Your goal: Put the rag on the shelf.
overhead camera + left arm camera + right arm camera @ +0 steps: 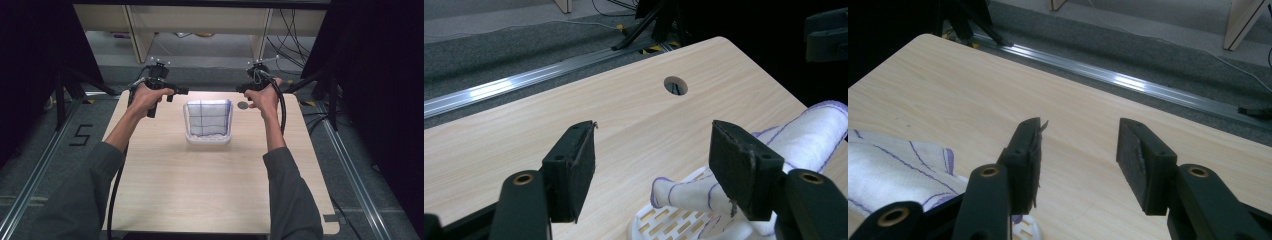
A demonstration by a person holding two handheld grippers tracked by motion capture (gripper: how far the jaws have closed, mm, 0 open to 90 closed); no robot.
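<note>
A white slotted basket (208,139) stands past the middle of the wooden table (200,195), with a white cloth with purple lines (208,116) draped over and into it. My left gripper (176,92) hovers off the basket's far left corner, its jaws open and empty. In the left gripper view the left gripper (651,145) has the cloth (809,130) and the basket's rim (664,222) just below and to the right. My right gripper (242,90) is off the far right corner, also open with nothing between the pads. In the right gripper view the right gripper (1080,137) has the cloth (893,160) at lower left.
A round cable hole (243,105) sits in the table near the right hand. Aluminium floor rails (45,160) run along both sides. Wooden shelf legs (137,35), stand legs and cables lie beyond the far edge, with dark curtains at both sides.
</note>
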